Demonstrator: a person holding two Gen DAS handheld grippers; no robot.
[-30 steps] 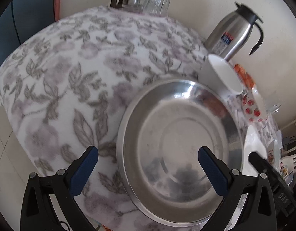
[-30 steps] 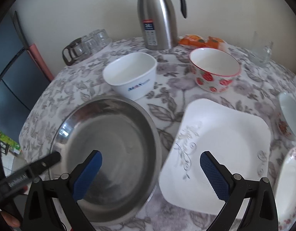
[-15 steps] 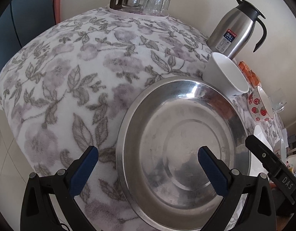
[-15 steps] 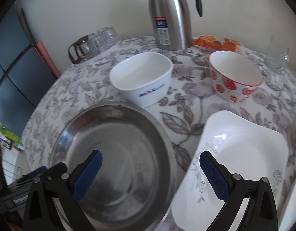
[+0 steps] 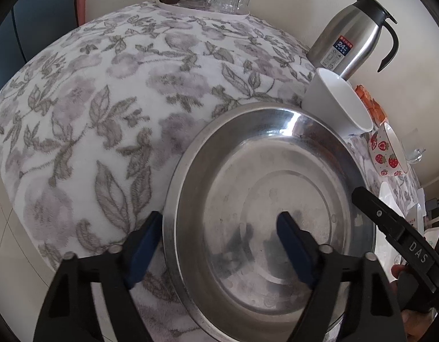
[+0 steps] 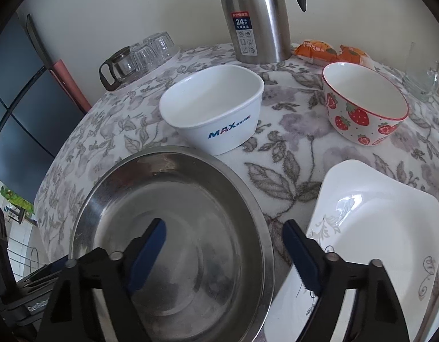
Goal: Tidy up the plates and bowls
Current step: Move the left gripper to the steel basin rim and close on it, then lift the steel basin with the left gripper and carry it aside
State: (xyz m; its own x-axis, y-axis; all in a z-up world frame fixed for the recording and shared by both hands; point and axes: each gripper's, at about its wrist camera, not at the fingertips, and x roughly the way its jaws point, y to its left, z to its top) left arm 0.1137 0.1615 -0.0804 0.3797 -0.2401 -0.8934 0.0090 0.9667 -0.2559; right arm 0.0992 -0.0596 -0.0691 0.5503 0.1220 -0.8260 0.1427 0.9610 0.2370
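A wide steel basin sits on the floral tablecloth. My left gripper straddles its left rim, one blue pad outside and one inside, and its jaws are closing without touching the metal. In the right wrist view the basin fills the lower left. My right gripper straddles its right rim, with the outer finger between the basin and a white square plate. Its jaws are closing too, clear of the rim. A white square bowl and a strawberry bowl stand behind.
A steel thermos jug stands at the back by the wall, with orange packets to its right. A glass pot and upturned glasses are at the back left. A glass cup is at the far right. The table edge falls away on the left.
Both grippers' jaws have narrowed from wide open. The right gripper has come lower and closer over the basin's right rim. The left hand has barely moved.
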